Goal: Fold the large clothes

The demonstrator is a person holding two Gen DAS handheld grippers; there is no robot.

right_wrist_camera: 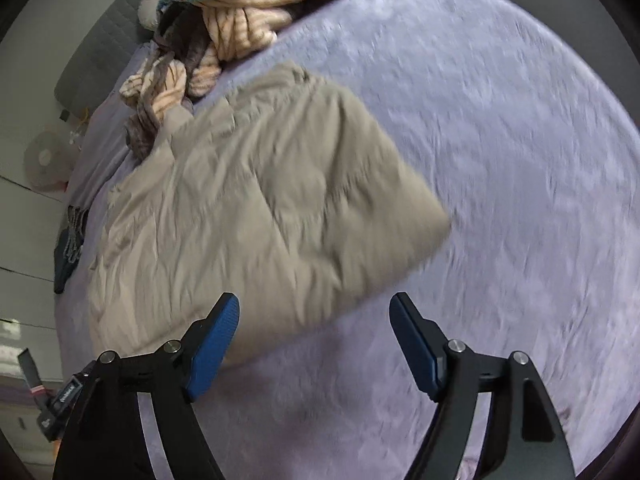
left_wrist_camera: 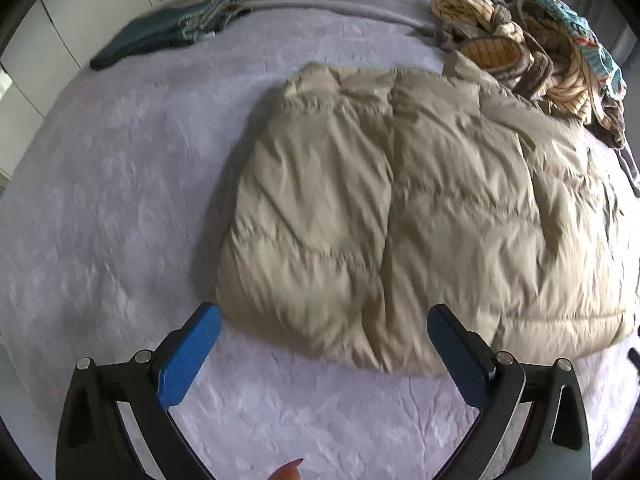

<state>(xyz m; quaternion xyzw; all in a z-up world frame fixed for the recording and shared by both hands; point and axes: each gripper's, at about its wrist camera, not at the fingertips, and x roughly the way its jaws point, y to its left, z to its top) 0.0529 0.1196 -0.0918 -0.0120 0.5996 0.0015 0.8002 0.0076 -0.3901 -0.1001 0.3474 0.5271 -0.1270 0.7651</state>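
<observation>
one beige jacket [left_wrist_camera: 400, 208] folded, two open claws, one clothes pile [left_wrist_camera: 532, 48].

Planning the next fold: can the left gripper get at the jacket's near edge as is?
Probably yes. The left gripper is open and empty, and the jacket edge lies flat on the blanket right under its fingertips, with nothing in between.

Your left gripper [left_wrist_camera: 324, 320] is wide open above the lilac bedspread [left_wrist_camera: 120, 200], nothing btw the blue pads [left_wrist_camera: 188, 356]. The beige puffer jacket [left_wrist_camera: 420, 208] lies folded just ahead. Behind it, right: a pile of clothes [left_wrist_camera: 532, 48]. Far left, probably folded dark garments [left_wrist_camera: 168, 32], blurred.
</observation>
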